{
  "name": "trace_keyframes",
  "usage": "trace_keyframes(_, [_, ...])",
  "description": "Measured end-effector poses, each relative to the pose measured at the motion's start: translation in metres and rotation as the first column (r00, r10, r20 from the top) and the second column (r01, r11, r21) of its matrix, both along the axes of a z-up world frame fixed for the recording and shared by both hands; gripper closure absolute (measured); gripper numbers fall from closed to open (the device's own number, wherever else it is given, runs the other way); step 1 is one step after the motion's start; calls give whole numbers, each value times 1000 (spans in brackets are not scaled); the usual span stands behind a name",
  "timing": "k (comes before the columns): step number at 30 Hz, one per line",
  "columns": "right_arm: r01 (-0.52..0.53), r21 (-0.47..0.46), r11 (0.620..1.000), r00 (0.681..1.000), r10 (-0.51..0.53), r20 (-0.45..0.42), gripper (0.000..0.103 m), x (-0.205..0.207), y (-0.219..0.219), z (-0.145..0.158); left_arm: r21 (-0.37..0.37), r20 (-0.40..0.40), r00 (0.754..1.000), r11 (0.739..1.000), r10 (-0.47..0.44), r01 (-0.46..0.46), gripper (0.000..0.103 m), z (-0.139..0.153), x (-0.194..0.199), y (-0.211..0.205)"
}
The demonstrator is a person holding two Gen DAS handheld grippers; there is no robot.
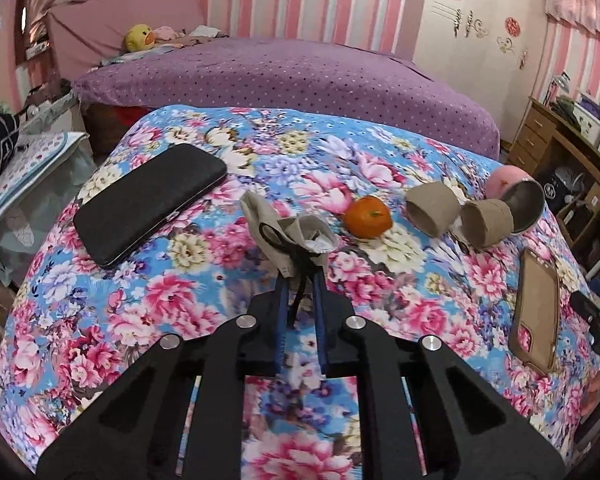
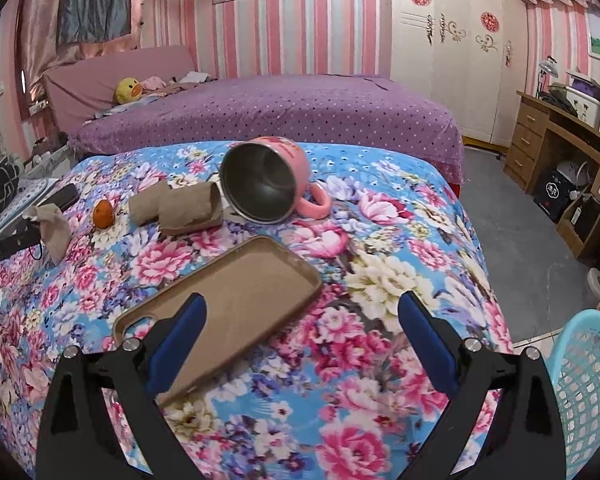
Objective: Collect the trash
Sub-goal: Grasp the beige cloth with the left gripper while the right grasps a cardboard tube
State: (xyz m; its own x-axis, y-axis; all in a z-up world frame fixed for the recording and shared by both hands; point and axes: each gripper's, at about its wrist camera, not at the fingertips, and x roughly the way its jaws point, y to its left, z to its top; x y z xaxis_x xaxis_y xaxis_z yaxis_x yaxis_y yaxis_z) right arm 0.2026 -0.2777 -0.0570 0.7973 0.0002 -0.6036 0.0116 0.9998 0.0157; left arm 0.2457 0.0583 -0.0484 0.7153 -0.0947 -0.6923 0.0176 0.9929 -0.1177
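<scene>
Left gripper (image 1: 300, 276) fingers pinching crumpled beige wrapper (image 1: 284, 232); right gripper (image 2: 300, 312) fingers spread above floral cloth (image 2: 380, 280).

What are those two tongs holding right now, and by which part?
The left tongs pinch a crumpled grey-beige wrapper by its lower end, along with a black cord. The right tongs are open and hold nothing.

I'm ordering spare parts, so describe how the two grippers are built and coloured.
Both look alike. The left gripper and the right gripper have matte black plastic linkage arms with long cut-out slots, joined by round silver pivot pins. Each finger carries a long blue pad on its inner face. No markings, cables or sleeves show.
</scene>
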Motion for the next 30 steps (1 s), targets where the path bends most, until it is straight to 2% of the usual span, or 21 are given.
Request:
trace_keyframes(6, [-34,-28,999,999,34,1,9,4,17,3,-40,18,1000,999,11,-10,100,7,0,17])
trace_keyframes(12, [-67,-9,998,998,67,-1,9,23,36,11,15,66,996,998,67,-68,101,20,-3,36])
trace_keyframes(16, [-104,-53,993,994,105,6,9,46,61,17,63,87,991,993,97,-103,101,26,-4,45])
trace_keyframes(18, [-115,-74,991,993,114,-10,9,60,72,15,71,96,990,991,106,-113,101,29,-5,51])
trace_keyframes(22, [-113,-52,992,992,111,-56,10,87,82,8,53,94,987,989,130,-135,101,30,-5,64])
trace_keyframes(26, [-105,-50,993,989,99,-110,18,107,89,0,54,85,986,987,144,-148,101,26,-4,69])
trace_keyframes(28, [-109,-41,993,988,103,-117,19,112,91,-2,47,87,985,987,149,-154,101,26,-4,71])
trace_keyframes(30, [-121,-48,991,986,114,-117,27,115,96,-1,42,89,984,986,156,-160,101,28,-5,72])
